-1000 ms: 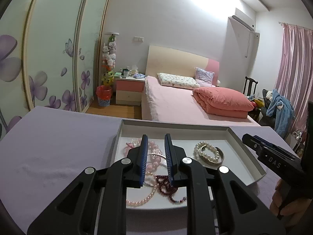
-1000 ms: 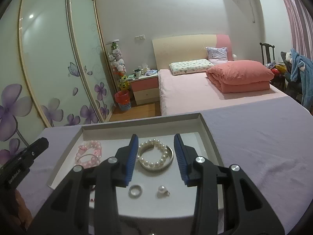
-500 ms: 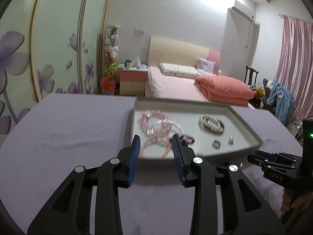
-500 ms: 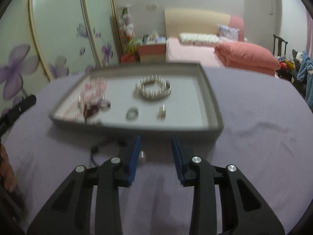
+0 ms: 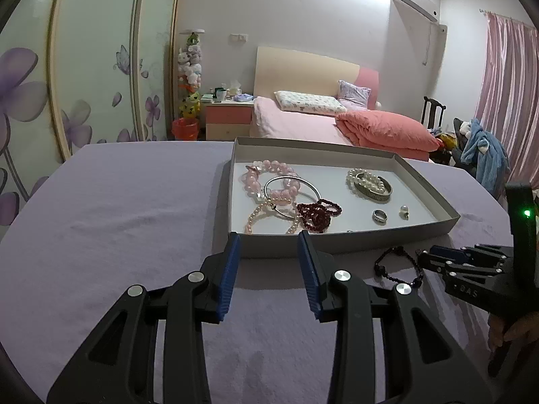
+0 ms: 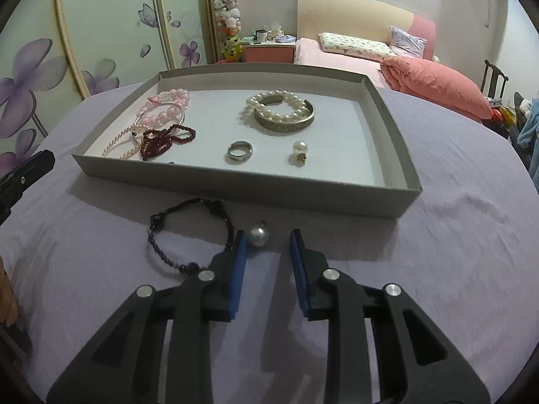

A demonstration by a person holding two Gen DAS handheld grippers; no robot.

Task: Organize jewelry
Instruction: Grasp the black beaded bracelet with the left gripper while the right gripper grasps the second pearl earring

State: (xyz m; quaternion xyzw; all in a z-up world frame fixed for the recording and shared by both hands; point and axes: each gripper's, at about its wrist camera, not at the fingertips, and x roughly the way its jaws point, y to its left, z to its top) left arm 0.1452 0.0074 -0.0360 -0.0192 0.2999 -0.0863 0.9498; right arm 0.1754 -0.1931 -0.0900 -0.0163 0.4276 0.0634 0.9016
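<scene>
Bracelets, ring (image 6: 240, 152) and earring (image 6: 299, 152) lie in the tray (image 6: 394, 134) — beaded bracelet (image 6: 188, 235) and pearl (image 6: 257, 235) before it.

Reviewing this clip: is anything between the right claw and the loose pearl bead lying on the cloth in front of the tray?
Nothing visible. The pearl bead lies bare on the purple cloth, just ahead of the right claw, close to its left finger. The black bead bracelet lies off to the left, outside the open jaws, which have just been closing.

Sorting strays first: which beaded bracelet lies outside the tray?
The black beaded bracelet, on the purple cloth before the tray; the pink, pearl and dark red ones lie inside.
</scene>
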